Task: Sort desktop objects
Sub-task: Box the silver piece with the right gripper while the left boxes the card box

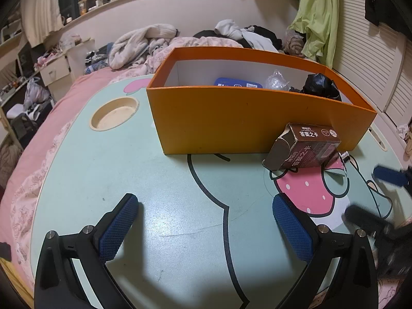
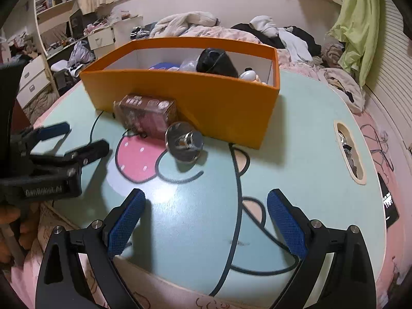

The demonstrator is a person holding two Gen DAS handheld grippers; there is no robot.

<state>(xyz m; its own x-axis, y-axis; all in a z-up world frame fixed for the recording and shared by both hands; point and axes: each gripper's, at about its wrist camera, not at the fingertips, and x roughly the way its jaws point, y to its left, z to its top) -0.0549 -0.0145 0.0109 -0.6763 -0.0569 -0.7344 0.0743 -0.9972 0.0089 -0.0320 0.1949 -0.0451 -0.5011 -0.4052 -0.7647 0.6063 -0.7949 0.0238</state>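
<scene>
Brown card box (image 1: 303, 145) lay on its side on the mint lap table (image 1: 164, 180), at approx 1 o'clock from the left gripper (image 1: 204, 206), touching or just short of the orange box (image 1: 247, 123) front wall; couldn't tell which. Shiny metal round thing (image 2: 184, 141) sat just beside the card box, at its 4 o'clock in right wrist view, approx 12 o'clock from the right gripper (image 2: 206, 203). Only its edge (image 1: 345, 156) showed in left view, behind the card box.

Inside orange box: blue flat item (image 1: 238, 83), clear crinkly plastic (image 1: 276, 79), black bag (image 1: 320, 85), plus small white figure (image 2: 248, 74) at far right end.

Left gripper: spread wide, nothing betw. blue pads (image 1: 117, 229), low over table. Right gripper: also wide apart, nothing held, pads (image 2: 126, 221) over table's near edge. Left gripper showed blurred at 9 o'clock in right view.

Round cup recess (image 1: 114, 113) at 11 o'clock in left view. Slot (image 2: 350, 149) at 3 o'clock in right view. Pink bedding (image 1: 46, 139) under table, clothes heaped beyond.
</scene>
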